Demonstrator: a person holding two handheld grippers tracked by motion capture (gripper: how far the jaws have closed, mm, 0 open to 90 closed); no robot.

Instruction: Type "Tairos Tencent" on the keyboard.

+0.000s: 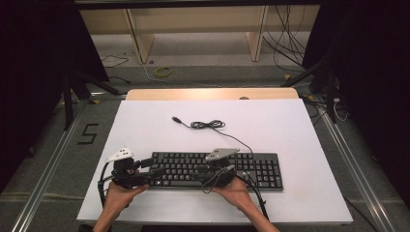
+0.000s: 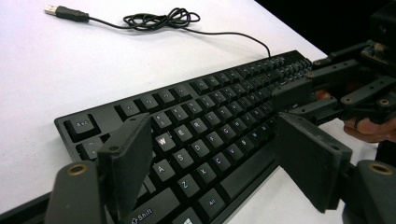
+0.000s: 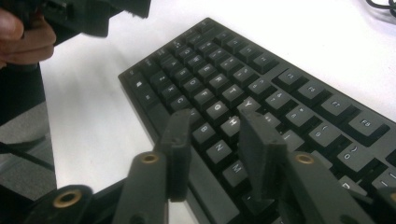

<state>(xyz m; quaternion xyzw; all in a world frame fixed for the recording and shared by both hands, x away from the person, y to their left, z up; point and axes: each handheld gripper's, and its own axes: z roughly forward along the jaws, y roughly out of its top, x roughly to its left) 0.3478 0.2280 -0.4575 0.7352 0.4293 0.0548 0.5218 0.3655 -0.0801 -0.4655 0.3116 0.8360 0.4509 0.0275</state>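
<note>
The keyboard [image 1: 215,170] is seen flat near the surface's [image 1: 290,130] front edge, with the left gripper [image 2: 219,158] and right gripper [image 3: 217,144] held over its keys, jaws parted, nothing gripped.

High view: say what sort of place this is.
Probably a lab or recording workspace, not a home desk. A white board lies on a wooden table, holding just a black keyboard with an unplugged USB cable. Loose wires trail over the floor, and black curtains hang at both sides.
</note>
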